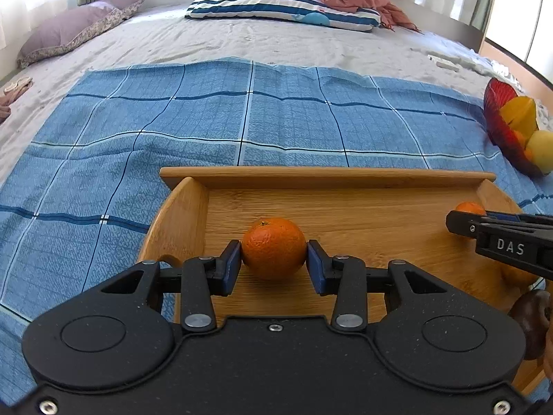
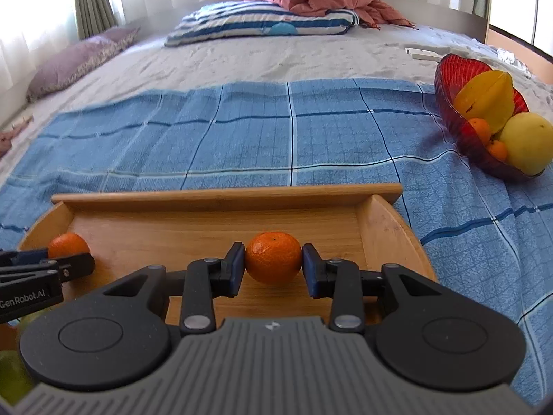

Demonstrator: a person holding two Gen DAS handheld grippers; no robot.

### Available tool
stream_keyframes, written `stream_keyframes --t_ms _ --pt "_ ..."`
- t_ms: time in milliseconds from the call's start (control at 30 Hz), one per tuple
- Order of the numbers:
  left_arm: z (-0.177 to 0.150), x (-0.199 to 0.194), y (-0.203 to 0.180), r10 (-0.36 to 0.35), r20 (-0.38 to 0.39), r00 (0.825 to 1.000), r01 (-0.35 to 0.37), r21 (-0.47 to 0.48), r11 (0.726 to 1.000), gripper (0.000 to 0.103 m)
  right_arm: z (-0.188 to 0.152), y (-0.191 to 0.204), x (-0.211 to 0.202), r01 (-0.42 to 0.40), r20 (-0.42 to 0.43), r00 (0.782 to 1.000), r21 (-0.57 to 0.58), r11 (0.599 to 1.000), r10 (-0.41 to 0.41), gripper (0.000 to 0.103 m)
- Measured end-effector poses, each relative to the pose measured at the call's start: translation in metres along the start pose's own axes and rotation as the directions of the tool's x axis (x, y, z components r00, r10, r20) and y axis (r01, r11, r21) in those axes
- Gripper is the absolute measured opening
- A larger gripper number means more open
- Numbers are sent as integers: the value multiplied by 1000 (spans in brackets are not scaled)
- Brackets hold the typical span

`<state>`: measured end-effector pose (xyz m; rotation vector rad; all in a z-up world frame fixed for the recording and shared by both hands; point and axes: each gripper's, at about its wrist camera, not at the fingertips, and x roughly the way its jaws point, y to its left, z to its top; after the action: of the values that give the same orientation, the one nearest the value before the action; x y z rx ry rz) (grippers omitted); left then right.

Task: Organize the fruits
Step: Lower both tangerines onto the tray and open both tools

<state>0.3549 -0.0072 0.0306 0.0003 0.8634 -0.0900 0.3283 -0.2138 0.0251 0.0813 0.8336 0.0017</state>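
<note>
**Two mandarins, one in each gripper, low over the tray**

Nearest the lens in the left wrist view, the left gripper [image 1: 273, 263] is clamped on a mandarin [image 1: 273, 247], its blue pads [image 1: 232, 265] pressing the fruit's two flanks at its widest girth, which is probably why it sits steady. The fruit hangs low over, or just touching, the floor of the wooden tray [image 1: 328, 177], toward the tray's left wall and about midway between the near edge and the far rail (contact with the wood cannot be told from here).

The right gripper [image 2: 273, 265] mirrors it, grasping a second mandarin [image 2: 273, 256] the same way, nearer the tray's right wall [image 2: 390, 231]. Each gripper shows at the edge of the other's view, so the two fruits are side by side along the tray, well apart from each other.

The red bowl [image 2: 459, 69] stands off the tray on the blue checked cloth [image 2: 242, 131], by the cloth's right edge, holding a starfruit [image 2: 487, 95], a pale round fruit [image 2: 527, 147] and small oranges. My reading is that the mandarins are being set down in a row in the tray, spaced so they do not knock together; letting go is the step that remains. On the flat wood a round fruit may roll once freed. Dark and green fruit at the near corners are too cut off to name.
</note>
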Motion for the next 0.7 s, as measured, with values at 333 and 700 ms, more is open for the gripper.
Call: stream_keyframes --t_ms 333,700 --pt "0 1 0 0 -1 1000 0 5 1000 39 4 6 6 14 -44 999 -21 1000 -15 40" --pt "1 4 6 -29 -22 999 29 -26 999 39 2 8 7 13 -49 999 -42 999 -15 41"
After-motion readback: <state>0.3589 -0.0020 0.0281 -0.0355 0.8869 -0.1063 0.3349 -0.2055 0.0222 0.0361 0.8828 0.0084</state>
